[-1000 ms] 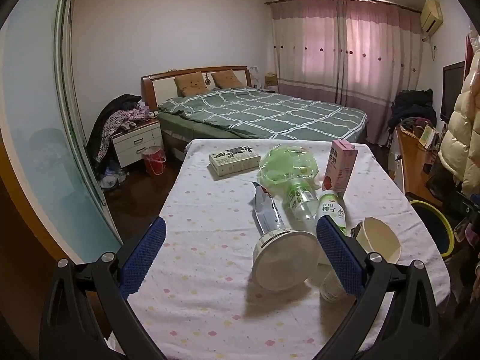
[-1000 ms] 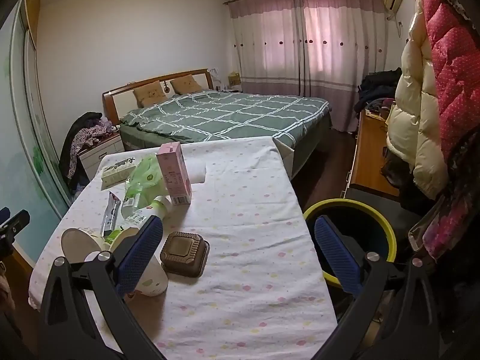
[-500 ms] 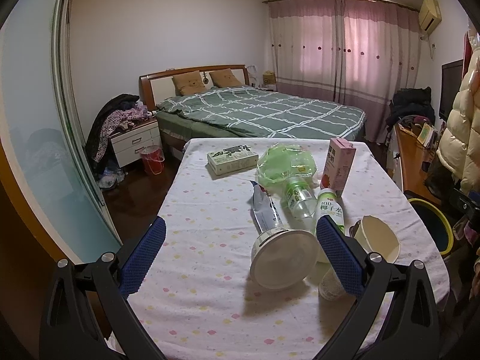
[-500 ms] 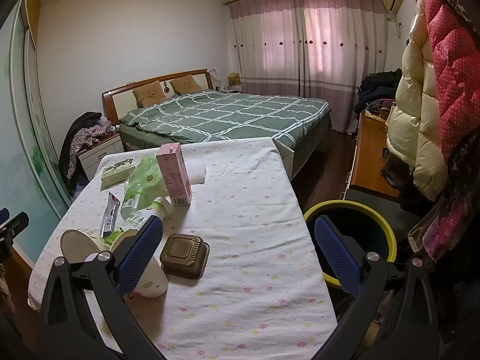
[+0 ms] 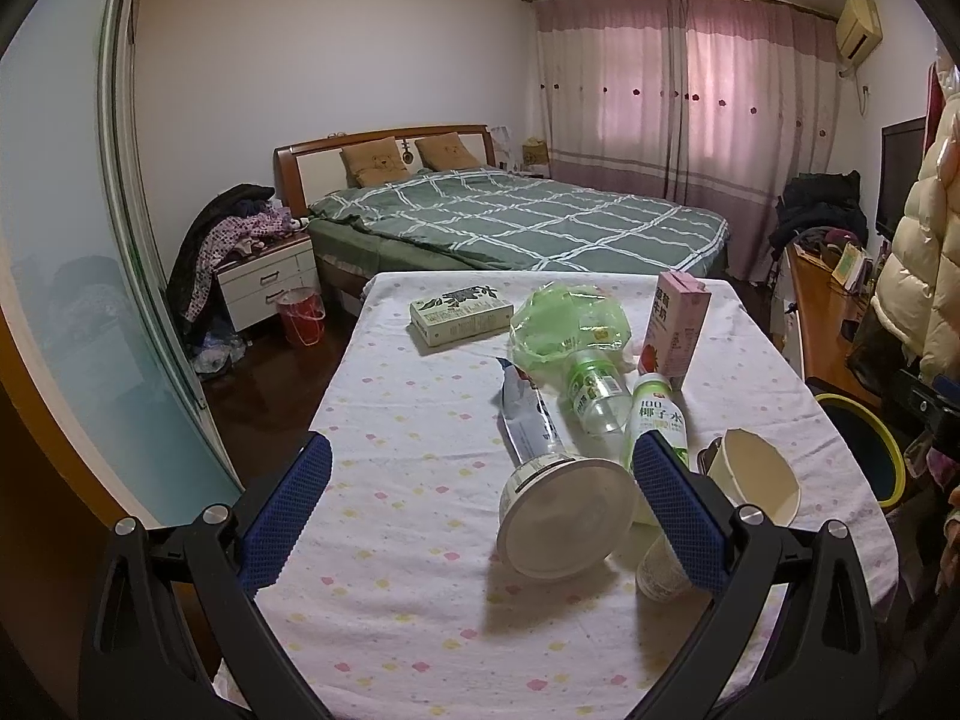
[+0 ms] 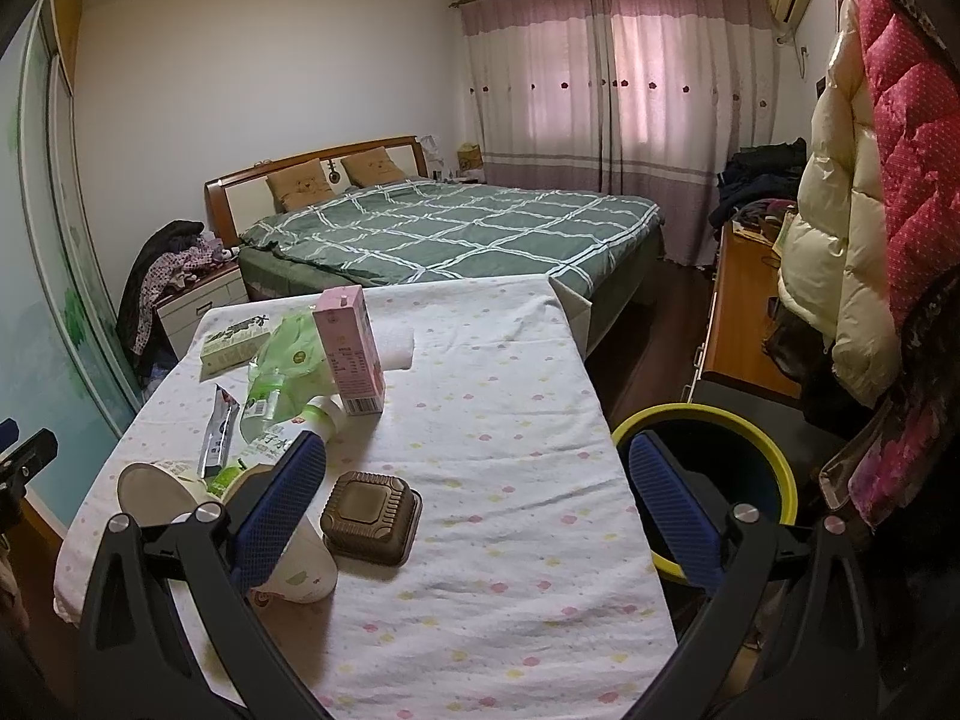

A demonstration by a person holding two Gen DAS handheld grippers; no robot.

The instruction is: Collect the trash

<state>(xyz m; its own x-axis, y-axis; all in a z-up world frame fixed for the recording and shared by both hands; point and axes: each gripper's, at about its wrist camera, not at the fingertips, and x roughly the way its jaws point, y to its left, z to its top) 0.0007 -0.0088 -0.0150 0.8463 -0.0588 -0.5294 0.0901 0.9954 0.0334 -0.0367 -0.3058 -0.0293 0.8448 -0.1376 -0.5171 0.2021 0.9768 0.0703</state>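
- Left gripper (image 5: 480, 501) jaws spread wide, holding nothing, above the counter (image 5: 390, 450).
- Right gripper (image 6: 474, 501) jaws equally wide, empty.
- A white tipped paper bowl (image 5: 567, 519) lies between the left jaws; a brown ribbed plastic box (image 6: 371, 518) between the right.
- A yellow-rimmed dark bin (image 6: 714, 450) stands beside the counter.

Ahead of the claw stood a wooden-framed bed with a green checked quilt (image 5: 516, 222), against plain white walls (image 5: 330, 60). Beyond it to the right, pink floor-length curtains (image 5: 684, 120) glowed with daylight over a dark wooden floor (image 5: 258, 396).
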